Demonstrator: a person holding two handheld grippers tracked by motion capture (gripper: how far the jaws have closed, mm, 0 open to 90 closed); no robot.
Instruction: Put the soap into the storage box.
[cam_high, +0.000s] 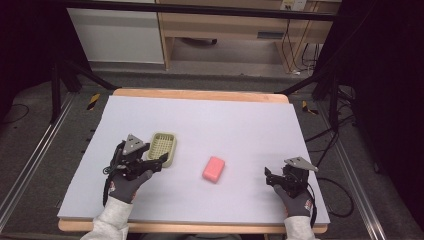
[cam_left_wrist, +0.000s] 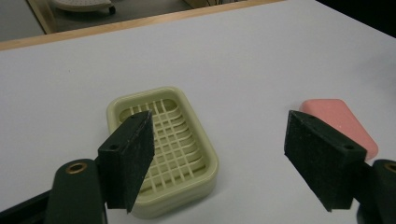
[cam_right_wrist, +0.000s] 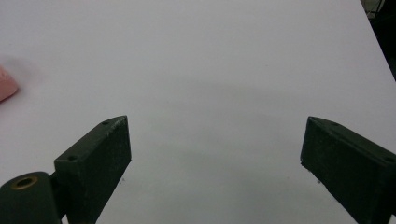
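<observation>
The left tool (cam_high: 150, 162) is hanging released, jaws spread wide, right over the near edge of the soap dish (cam_left_wrist: 163, 144), which is sitting on the surface (cam_high: 240, 125) just ahead of it. The pink soap (cam_high: 214, 169) is lying off to that tool's right, apart from the dish, its long axis running roughly away from the person. The right tool (cam_right_wrist: 215, 158) is also hanging released over bare surface, with the soap well off to its left. The left tool is probably the nearer to the soap.
</observation>
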